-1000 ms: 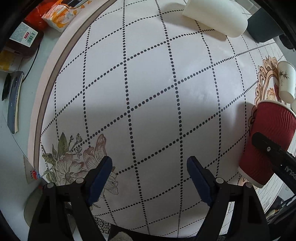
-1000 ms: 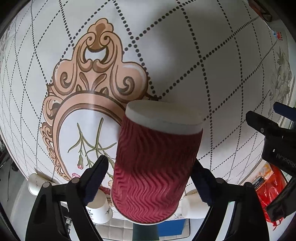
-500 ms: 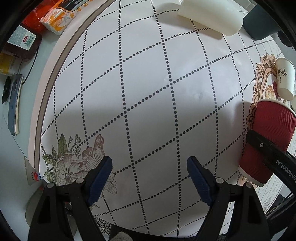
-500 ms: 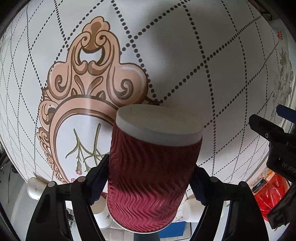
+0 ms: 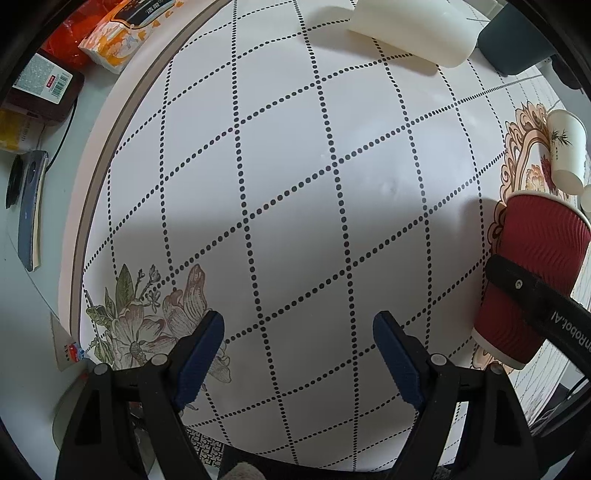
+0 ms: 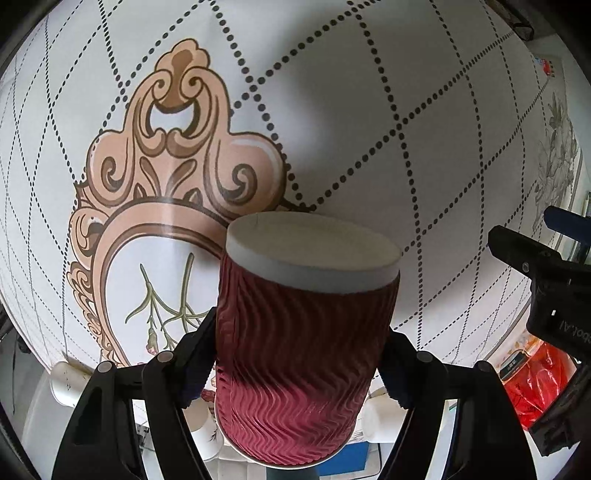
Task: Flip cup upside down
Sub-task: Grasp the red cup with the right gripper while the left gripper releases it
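A dark red ribbed paper cup (image 6: 301,354) fills the lower middle of the right wrist view, its white base pointing away from the camera toward the tablecloth. My right gripper (image 6: 299,350) is shut on its sides, both fingers pressed against the ribbed wall. The left wrist view shows the same cup (image 5: 532,266) at the far right, with one black finger (image 5: 535,291) of my right gripper across it. My left gripper (image 5: 298,354) is open and empty above the cloth.
A white cloth (image 5: 295,184) with dotted diamonds covers the table. A large white cup (image 5: 413,29) lies on its side at the back. A small printed paper cup (image 5: 567,151) stands behind the red one. Packets and a bottle (image 5: 48,88) sit off the cloth, left.
My right gripper has closed from a loose stance around the red cup to a firm hold on it. The left gripper has stayed open and almost still.
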`<state>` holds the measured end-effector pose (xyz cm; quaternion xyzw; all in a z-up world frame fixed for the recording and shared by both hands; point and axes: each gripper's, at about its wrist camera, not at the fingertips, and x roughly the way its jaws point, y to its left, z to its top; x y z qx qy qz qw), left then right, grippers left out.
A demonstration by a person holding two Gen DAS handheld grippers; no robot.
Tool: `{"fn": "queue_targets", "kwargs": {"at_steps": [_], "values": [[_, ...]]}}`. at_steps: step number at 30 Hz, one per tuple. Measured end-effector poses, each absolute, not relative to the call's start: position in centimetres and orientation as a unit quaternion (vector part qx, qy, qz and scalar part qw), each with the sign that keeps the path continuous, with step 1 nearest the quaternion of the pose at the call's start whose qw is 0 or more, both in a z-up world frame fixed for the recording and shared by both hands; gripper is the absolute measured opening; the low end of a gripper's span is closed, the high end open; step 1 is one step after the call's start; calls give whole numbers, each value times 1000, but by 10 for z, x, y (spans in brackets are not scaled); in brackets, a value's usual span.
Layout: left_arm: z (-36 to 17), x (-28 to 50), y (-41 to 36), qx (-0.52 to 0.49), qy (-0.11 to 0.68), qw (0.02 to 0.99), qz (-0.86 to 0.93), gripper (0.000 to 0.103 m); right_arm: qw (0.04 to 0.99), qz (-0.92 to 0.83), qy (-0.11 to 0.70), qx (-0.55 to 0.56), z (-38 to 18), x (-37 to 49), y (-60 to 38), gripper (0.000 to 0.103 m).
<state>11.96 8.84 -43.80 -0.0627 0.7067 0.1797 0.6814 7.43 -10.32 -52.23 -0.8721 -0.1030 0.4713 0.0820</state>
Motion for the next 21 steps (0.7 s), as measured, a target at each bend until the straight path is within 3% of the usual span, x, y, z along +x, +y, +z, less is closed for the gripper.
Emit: {"fn": "queue_targets", "kwargs": {"at_steps": [11,21], "values": [[-430,115,89,-52,704,685,179,82,139,471,-35,-870,-513,76,-85,77],[-422,114,81,-33,703,690,171,82,261,477,163,-823,-501,79,-63,77]]}}
